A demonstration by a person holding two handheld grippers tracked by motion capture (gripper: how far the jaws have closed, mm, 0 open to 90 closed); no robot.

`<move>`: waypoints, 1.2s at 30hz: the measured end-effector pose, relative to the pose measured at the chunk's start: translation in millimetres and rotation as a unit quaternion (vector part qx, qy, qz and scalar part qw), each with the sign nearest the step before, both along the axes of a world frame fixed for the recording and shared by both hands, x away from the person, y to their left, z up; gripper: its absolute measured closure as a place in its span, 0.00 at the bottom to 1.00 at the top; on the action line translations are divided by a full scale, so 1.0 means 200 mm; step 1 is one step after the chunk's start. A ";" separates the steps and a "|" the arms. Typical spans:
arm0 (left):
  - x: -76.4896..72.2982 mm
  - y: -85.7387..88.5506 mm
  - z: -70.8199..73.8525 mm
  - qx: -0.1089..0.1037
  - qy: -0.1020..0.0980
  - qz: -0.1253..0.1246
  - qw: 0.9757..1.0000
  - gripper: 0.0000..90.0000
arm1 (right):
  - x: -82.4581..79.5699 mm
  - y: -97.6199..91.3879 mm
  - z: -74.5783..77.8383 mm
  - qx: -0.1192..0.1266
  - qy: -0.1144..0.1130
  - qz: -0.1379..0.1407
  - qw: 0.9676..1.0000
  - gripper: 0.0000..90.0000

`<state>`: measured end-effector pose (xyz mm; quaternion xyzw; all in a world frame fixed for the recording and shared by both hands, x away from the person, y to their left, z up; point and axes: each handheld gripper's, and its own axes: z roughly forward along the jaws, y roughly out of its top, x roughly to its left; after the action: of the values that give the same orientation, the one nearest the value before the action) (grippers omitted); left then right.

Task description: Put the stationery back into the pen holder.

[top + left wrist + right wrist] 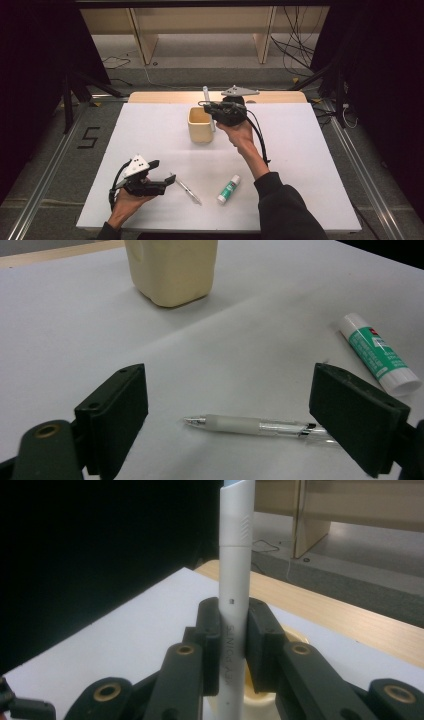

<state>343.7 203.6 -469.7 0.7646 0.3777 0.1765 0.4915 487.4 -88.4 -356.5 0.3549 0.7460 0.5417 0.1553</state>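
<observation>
White marker [234, 630] pinched upright between pads of right gripper [234, 645], directly over cream cup [201, 125] at far centre of white table [300, 165]. Left gripper [227, 415] at near left, jaws spread and empty, straddling clear pen [250, 425]. Glue stick [228, 189] lying right of pen, apart, nothing blocking cup mouth.

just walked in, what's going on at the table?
A person is working with a gripper in each hand, apparently gathering stationery into the cream cup. The right gripper has its jaws shut on a white marker, held upright over the cup. The left gripper sits low at the near side with its jaws open around a clear pen lying on the white table, not gripping it. A glue stick lies beside the pen.
</observation>
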 end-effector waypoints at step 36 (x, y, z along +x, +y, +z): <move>-0.03 0.03 -0.01 -0.016 -0.012 0.005 1.000 0.17 | 0.22 0.19 0.04 -0.025 0.008 -0.034 0.999 0.87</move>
<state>337.4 209.0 -471.4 0.7522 0.3783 0.1823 0.5077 531.8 -51.0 -349.0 0.3801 0.7479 0.5146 0.1767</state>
